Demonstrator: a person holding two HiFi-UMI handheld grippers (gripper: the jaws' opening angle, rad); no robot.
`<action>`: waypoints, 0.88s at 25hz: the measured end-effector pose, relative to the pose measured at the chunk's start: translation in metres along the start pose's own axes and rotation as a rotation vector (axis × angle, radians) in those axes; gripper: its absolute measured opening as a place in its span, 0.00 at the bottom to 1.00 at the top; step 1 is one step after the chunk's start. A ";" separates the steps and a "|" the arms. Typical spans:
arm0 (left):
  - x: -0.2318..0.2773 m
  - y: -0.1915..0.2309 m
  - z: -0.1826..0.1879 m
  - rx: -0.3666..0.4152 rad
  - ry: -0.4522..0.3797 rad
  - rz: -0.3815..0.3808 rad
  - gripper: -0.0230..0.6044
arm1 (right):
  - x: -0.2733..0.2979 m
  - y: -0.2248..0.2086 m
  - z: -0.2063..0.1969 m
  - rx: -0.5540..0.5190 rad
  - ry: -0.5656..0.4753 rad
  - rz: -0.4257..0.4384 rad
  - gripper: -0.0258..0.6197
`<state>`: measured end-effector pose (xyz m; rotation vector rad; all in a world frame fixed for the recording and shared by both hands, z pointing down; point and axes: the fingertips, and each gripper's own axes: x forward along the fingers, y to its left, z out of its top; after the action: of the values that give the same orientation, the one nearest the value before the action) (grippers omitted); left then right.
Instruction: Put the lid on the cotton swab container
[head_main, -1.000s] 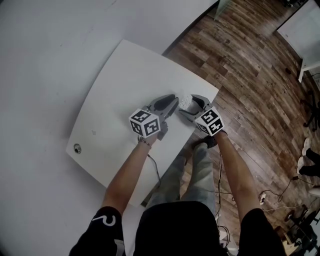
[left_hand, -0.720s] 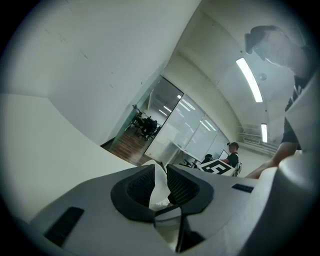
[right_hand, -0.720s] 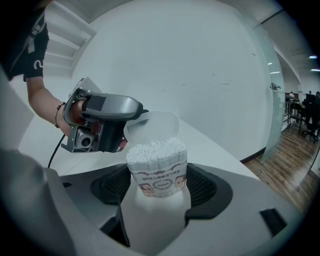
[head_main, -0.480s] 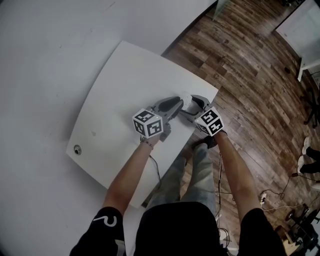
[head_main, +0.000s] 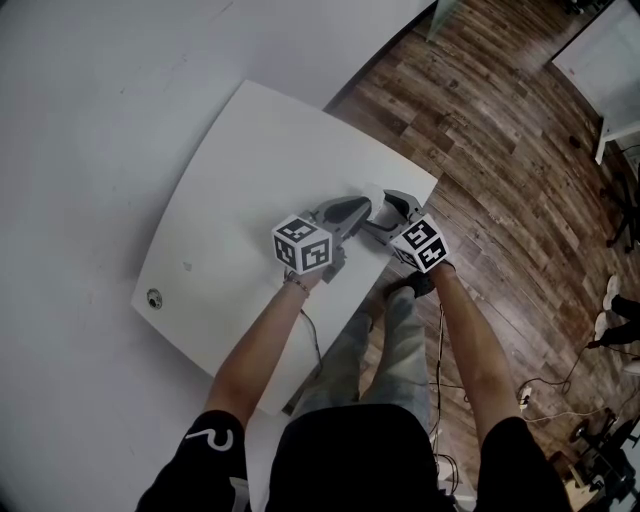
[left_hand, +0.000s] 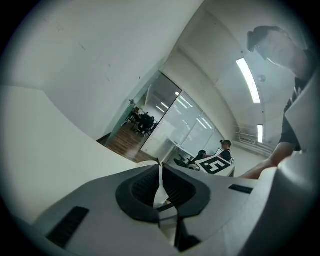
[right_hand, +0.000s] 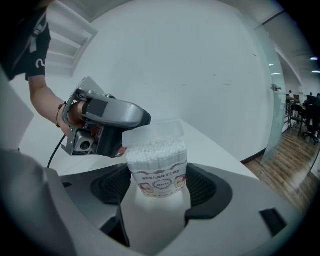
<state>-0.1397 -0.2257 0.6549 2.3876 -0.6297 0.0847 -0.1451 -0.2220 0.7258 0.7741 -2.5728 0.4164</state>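
- Left gripper (head_main: 350, 212) has shifted rightward, closer to the cotton swab container (right_hand: 159, 167).
- Its jaws pinch the thin translucent lid (right_hand: 152, 131) at the container's open top.
- Right gripper (right_hand: 159, 186) clamps the clear, rectangular, swab-packed container.

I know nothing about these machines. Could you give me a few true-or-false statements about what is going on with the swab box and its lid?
1. The left tongs pinch the lid. True.
2. The cotton swab container is empty. False: it is packed with white swabs.
3. The lid is pressed shut on the container. False: it is held tilted over the open top, with the swabs showing beneath it.
4. The right tongs grip the container by its sides. True.
5. The table stands on carpet. False: the floor is wood planks.
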 end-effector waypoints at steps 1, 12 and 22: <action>0.001 0.000 0.000 0.002 0.003 0.000 0.11 | 0.000 0.000 -0.001 0.003 0.001 -0.001 0.60; 0.009 -0.001 -0.003 0.050 0.036 0.014 0.09 | -0.002 -0.001 -0.001 -0.012 0.024 -0.005 0.60; 0.015 -0.002 -0.009 0.148 0.075 0.022 0.08 | -0.001 -0.002 -0.004 -0.022 0.018 -0.013 0.59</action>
<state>-0.1244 -0.2254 0.6637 2.5069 -0.6338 0.2374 -0.1424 -0.2217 0.7289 0.7754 -2.5498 0.3889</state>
